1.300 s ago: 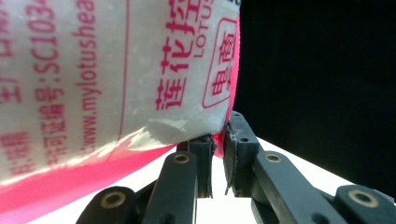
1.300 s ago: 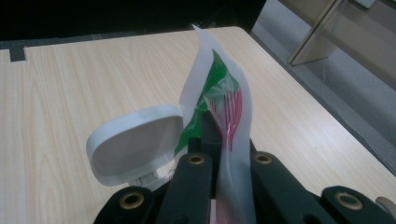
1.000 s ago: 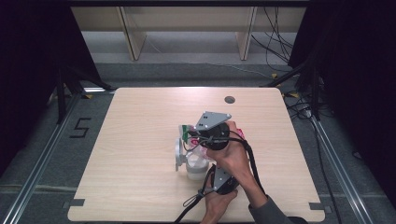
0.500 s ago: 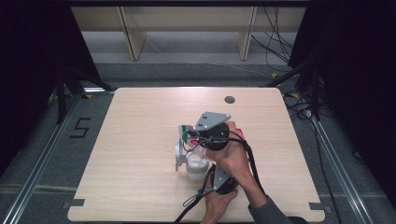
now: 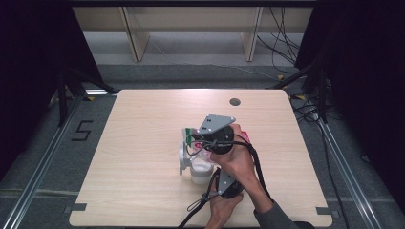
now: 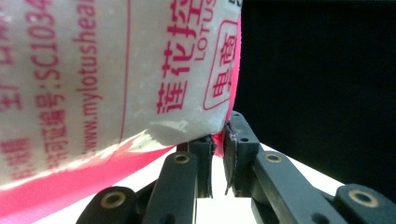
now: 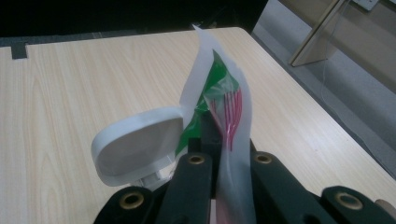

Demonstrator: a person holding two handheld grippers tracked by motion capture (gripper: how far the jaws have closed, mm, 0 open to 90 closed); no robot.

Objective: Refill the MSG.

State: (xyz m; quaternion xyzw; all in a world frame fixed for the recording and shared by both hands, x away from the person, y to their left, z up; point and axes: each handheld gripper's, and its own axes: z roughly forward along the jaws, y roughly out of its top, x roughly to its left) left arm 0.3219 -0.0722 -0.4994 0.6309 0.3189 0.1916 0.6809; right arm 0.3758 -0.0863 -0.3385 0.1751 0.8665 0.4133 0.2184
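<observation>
Light wooden bench [image 5: 143, 143], 2 hand-held grippers at lower centre, left gripper [image 6: 218, 140] pinching the pink corner of a printed plastic pouch [image 6: 116, 70], right gripper [image 7: 223, 140] clamped on its other edge, white hinged-lid container [image 5: 193, 164] beneath.

The left gripper [image 6: 218, 135] looks up along its two black jaws, which stand nearly together and pinch the lower corner of a plastic bag [image 6: 116, 70]. The bag is whitish and translucent, with a pink border along its edge and pink printed characters, a web address and a boxed label. It hangs over the jaws, spreading left. Behind, the right side is dark.
</observation>
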